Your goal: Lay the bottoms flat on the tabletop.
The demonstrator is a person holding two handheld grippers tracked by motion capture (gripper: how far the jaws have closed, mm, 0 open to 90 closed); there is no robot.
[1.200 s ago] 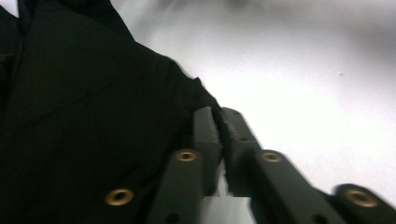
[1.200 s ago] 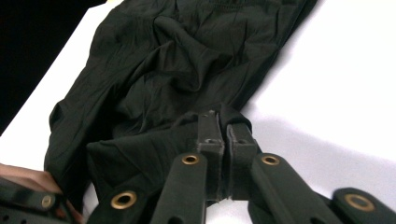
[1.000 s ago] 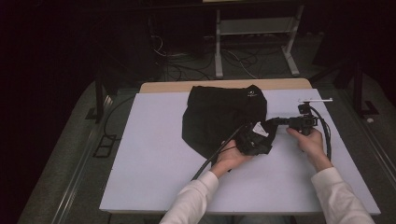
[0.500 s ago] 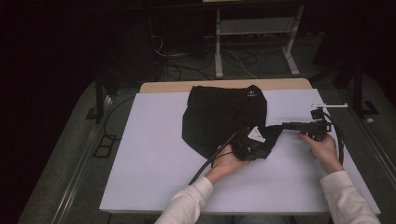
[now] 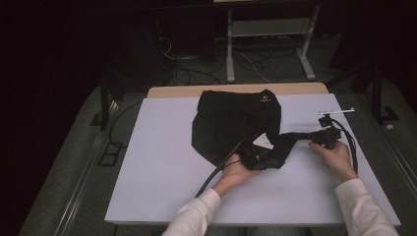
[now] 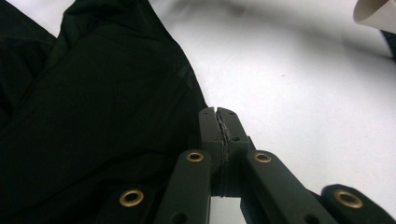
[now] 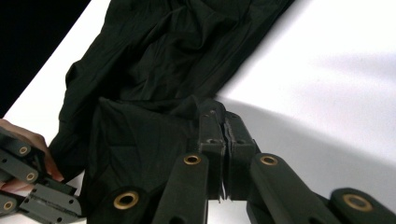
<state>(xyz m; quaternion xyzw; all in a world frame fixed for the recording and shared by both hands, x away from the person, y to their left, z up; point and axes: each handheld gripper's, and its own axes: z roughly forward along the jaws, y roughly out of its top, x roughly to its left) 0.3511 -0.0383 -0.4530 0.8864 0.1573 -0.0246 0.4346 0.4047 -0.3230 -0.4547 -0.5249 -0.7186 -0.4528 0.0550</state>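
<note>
Garment (image 5: pixel 231 123) on table (image 5: pixel 157 162), far middle; both grippers apparently at its near-right corner.

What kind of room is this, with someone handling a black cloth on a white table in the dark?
It looks like a lab or recording workshop rather than a home. The white table is a bare work surface, loose cables lie tangled on the floor behind it, and a metal equipment stand sits farther back in the dim room.

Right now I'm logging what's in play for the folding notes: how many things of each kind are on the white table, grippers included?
Black garment: 1
Grippers: 2, the left gripper and the right gripper, each shut on an edge of the cloth
Total: 3
</note>
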